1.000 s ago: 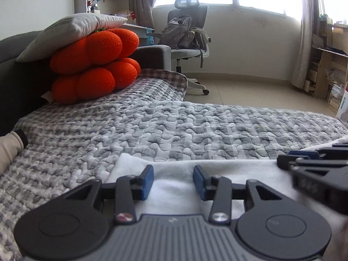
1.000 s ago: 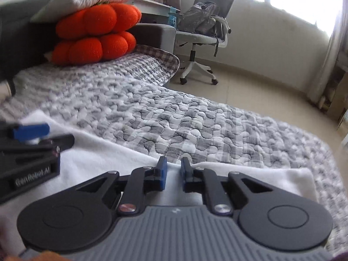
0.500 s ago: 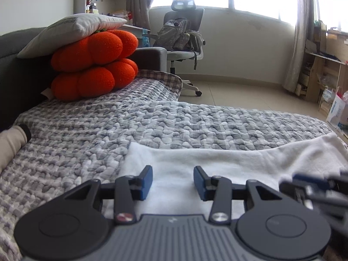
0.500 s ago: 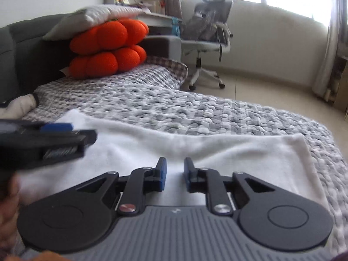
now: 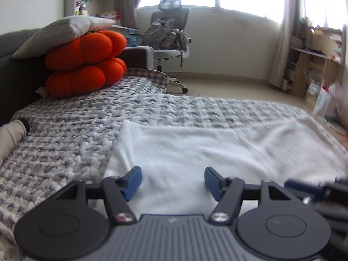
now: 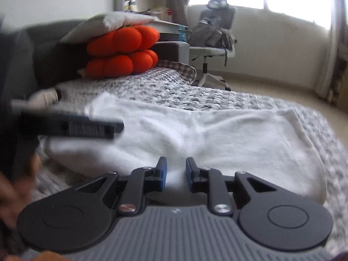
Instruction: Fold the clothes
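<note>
The white cloth (image 5: 195,148) lies spread flat on the grey blanket (image 5: 71,143) that covers the bed, its far edge straight and its surface nearly smooth, which suits a fold made from the near edge. One cloth is in view; whether it is a garment or a towel cannot be told. The left gripper (image 5: 173,183) hangs over the cloth's near left part, and its jaws are opening, spread wide with nothing between them, only fabric showing below the gap. The right gripper (image 6: 175,174) hangs over the near middle of the cloth with its jaws narrowly parted; no fabric is pinched between the pads. Both grippers point down at a shallow angle toward the cloth, a posture that suits a new grasp of the near edge, as a judgement. Two grippers are present, each with two blue pads. At the head of the bed, two orange cushions (image 5: 84,65) are stacked, with one white pillow (image 5: 65,32) on top, well apart from the cloth. One office chair (image 5: 169,37) stands by the window.
</note>
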Motion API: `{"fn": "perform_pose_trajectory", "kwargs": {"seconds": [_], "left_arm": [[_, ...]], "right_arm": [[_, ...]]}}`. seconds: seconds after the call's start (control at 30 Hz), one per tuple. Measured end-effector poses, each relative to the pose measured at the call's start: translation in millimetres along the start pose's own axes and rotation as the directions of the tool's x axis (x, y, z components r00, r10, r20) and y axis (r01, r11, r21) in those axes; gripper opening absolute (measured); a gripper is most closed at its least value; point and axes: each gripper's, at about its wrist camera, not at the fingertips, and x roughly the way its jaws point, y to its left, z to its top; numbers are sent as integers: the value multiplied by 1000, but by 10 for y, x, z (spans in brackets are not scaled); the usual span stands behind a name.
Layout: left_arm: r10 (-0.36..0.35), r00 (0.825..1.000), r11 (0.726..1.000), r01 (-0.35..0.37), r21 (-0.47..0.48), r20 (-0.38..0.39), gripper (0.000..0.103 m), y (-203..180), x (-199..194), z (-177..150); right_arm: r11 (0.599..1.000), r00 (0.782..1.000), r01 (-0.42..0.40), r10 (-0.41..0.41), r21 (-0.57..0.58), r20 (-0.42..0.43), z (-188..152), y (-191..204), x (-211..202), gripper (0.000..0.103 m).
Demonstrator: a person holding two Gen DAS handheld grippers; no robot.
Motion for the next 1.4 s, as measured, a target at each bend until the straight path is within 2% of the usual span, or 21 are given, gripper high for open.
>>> {"fn": "perform_pose_trajectory", "kwargs": {"seconds": [0.1, 0.2, 0.37, 0.47, 0.8, 0.93, 0.97, 1.0, 1.1, 1.13, 1.2, 1.27, 1.4], "left_arm": [[-6, 1000, 1000, 6, 3, -7, 68, -40, -18, -77], [-9, 1000, 999, 9, -47, -3, 69, -11, -27, -176], [2, 1000, 999, -2, -48, -11, 69, -36, -35, -184], [2, 1000, 999, -2, -50, -8, 69, -33, -35, -190], [-2, 999, 999, 3, -38, 36, 69, -30, -99, -291], [1, 999, 999, 1, -42, 55, 69, -33, -104, -320], [1, 998, 999, 2, -45, 63, 69, -32, -108, -339], [1, 998, 999, 2, -47, 70, 69, -31, -112, -357], [3, 997, 999, 1, -47, 78, 69, -27, -116, -380], [4, 997, 999, 0, -47, 79, 69, -28, -115, -381], [5, 997, 999, -2, -45, 82, 69, -35, -119, -393], [6, 996, 999, -2, -43, 85, 69, -41, -120, -400], [8, 996, 999, -5, -41, 92, 69, -52, -126, -414]], "right_arm": [[1000, 1000, -5, 5, 1, -1, -59, 24, -100, 26], [1000, 1000, 2, -2, -21, -2, -178, 50, -53, 25], [1000, 1000, 17, -17, 17, -18, -131, 62, -119, 26], [999, 999, 39, -39, -19, -7, -215, 109, -153, 26], [996, 1000, -19, 17, 93, 14, -265, -100, -179, 26], [980, 998, -49, 43, 191, 36, -227, -187, -239, 27], [972, 997, -74, 63, 224, 54, -218, -218, -261, 34], [953, 990, -129, 110, 273, 84, -210, -267, -272, 34], [854, 956, -292, 251, 431, 150, -175, -433, -208, 34], [824, 947, -321, 279, 467, 159, -170, -467, -172, 34], [812, 952, -302, 281, 500, 119, -181, -467, -47, 36], [799, 955, -287, 284, 529, 88, -197, -467, 58, 34], [771, 953, -288, 291, 568, 88, -202, -486, 71, 31]]}}
